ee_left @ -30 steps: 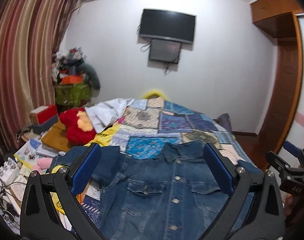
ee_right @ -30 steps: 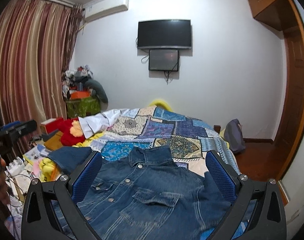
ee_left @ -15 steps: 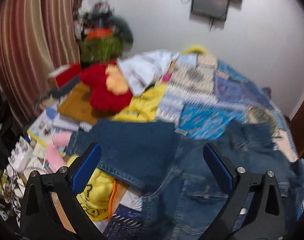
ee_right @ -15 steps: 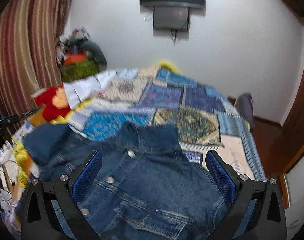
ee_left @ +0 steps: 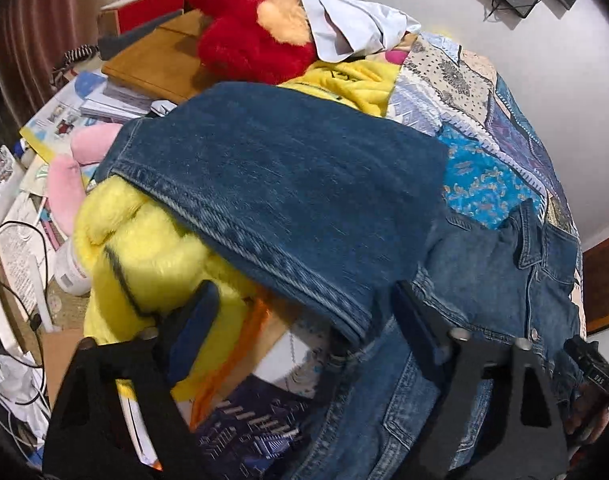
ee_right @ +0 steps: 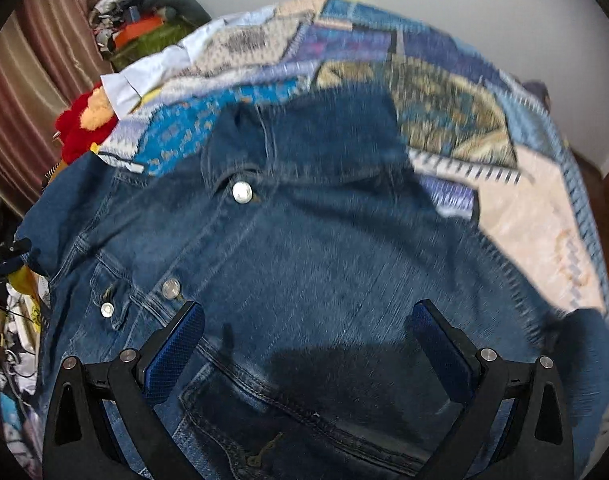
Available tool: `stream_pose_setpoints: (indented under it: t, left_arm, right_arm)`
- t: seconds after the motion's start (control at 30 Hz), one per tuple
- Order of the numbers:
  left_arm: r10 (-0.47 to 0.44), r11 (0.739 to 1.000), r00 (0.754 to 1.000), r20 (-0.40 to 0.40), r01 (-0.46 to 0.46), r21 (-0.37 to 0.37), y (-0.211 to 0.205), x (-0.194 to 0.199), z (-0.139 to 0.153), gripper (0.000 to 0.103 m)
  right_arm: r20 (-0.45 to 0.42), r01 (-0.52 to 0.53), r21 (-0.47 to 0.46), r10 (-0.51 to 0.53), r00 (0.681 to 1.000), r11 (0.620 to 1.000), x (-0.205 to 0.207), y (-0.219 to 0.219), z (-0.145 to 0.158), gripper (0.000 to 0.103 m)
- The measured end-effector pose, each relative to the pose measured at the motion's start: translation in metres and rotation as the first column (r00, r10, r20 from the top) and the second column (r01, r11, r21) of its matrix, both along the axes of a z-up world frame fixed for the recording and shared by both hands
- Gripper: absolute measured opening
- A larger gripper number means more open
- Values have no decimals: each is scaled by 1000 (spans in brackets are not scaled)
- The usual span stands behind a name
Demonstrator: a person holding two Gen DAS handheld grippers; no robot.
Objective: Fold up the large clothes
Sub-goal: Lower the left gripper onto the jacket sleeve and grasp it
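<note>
Patchwork bedding point(ee_right: 444, 120) is covering the bed under both of my tools, with a white wall behind it and striped curtains point(ee_right: 28, 92) hanging at the left side.

The denim jacket point(ee_right: 312, 248) is lying front up on the bedding, buttons showing. In the right wrist view its long axis is running from the collar at the far end toward me, and the collar is pointing away, toward the wall. One sleeve point(ee_left: 272, 184) is stretching off the bed edge to the left, resting across a yellow plush toy point(ee_left: 144, 256).

I am tilting both tools steeply downward over the jacket.

My left gripper point(ee_left: 300, 332) is closing its jaws. The sleeve's hem edge is sitting between them, and the pads are not yet pressing on it.

My right gripper point(ee_right: 308, 340) is standing with its jaws wide apart above the jacket's chest panel, gripping nothing.

A red plush toy point(ee_left: 248, 44) is lying beyond the sleeve, next to white cloth point(ee_left: 352, 28).
</note>
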State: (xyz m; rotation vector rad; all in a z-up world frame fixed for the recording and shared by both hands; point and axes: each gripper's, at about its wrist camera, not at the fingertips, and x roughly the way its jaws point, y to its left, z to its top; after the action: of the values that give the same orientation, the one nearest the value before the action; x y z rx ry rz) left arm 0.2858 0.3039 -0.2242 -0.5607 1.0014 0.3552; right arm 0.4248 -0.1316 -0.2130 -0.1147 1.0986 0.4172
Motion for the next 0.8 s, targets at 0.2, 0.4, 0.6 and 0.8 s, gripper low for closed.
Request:
stream_pose_setpoints:
  t: [0.2, 0.4, 0.6, 0.8]
  left_arm:
    - [4, 1000, 1000, 9, -4, 2, 22, 20, 0, 50]
    - [39, 995, 999, -11, -38, 89, 40, 41, 7, 30]
    - [2, 954, 999, -40, 10, 299, 6, 47, 37, 12]
    - [-120, 927, 989, 89, 80, 366, -46, 40, 92, 8]
  right_arm:
    - [-52, 23, 51, -20, 998, 998, 0, -7, -8, 103]
    - [-77, 38, 63, -34, 996, 997, 4, -10, -11, 103]
    - [-54, 42, 56, -39, 998, 998, 0, -12, -2, 103]
    - [-3, 24, 67, -23, 1000, 997, -9, -17, 19, 103]
